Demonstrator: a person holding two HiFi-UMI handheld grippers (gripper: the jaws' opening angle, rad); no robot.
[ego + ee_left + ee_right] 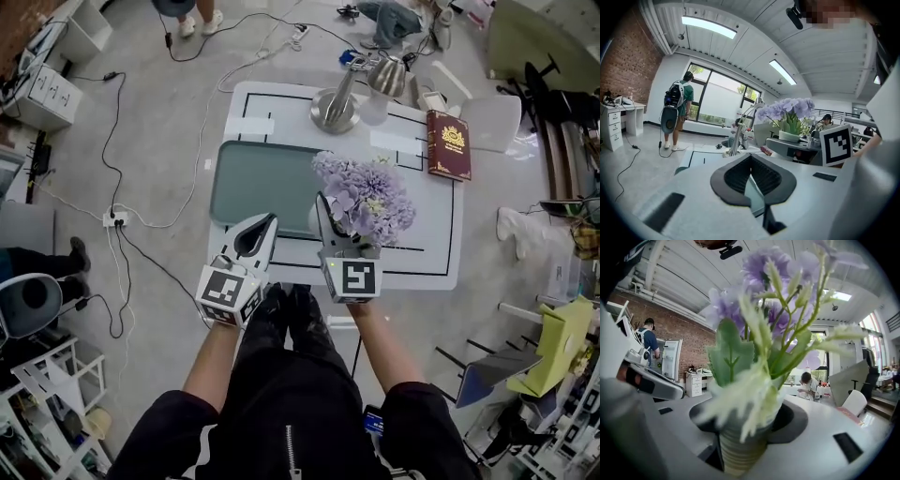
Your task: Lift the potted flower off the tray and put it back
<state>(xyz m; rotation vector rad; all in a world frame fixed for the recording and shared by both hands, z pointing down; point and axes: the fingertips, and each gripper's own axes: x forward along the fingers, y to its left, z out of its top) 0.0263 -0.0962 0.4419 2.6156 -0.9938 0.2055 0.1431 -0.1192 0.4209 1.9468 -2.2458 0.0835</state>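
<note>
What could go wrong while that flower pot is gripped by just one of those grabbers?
1. Only the right gripper clamps the pot, low on its ribbed side. The tall flowers look top-heavy, so it may tip or slip.
2. The pot seems to be right of the tray. If it were set down on the tray's rim, it could topple.
3. The lamp stands just behind, and a wide swing might brush it.

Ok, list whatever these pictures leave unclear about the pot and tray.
Base of the potted flower: blossoms and the right tongs cover it in the head view, and the right gripper view's bottom edge cuts it off. Lifted or resting: cannot tell.
Right edge of the tray: under the blossoms, head view.
Cover print of the book: too small, head view.
</note>
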